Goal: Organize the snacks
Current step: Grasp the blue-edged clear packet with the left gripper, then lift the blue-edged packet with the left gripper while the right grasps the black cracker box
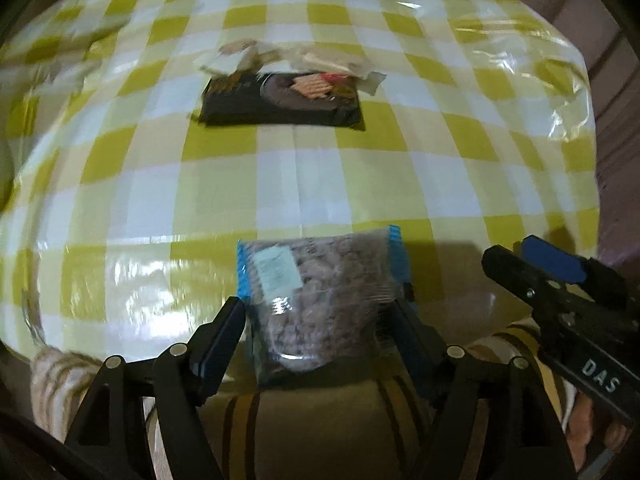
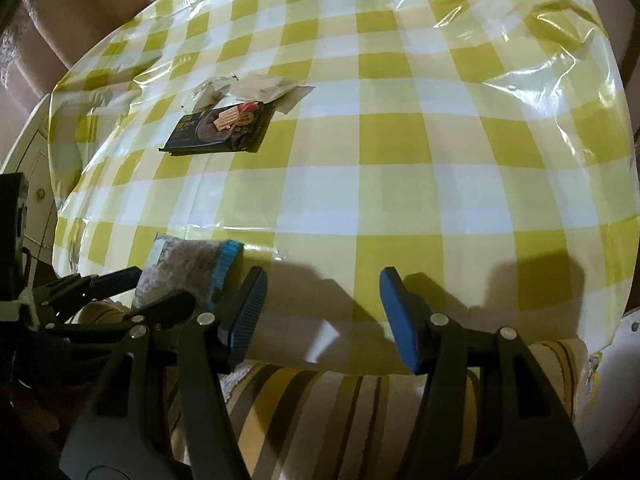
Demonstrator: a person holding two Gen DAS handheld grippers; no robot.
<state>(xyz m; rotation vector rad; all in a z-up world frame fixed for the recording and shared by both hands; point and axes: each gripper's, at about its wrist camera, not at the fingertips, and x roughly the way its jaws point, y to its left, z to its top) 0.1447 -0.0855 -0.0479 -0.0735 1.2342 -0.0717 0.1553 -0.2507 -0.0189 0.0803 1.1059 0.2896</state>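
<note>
Left wrist view: the left tongs (image 1: 320,320) are clamped on a clear snack bag (image 1: 316,300) at the near edge of the bench (image 1: 440,168), well short of the dark wafer pack (image 1: 280,96). The slick, soft film could slip free.

Right wrist view: the right tongs (image 2: 322,312) stand apart, empty, just beside that bag (image 2: 180,268); they could knock it.
</note>
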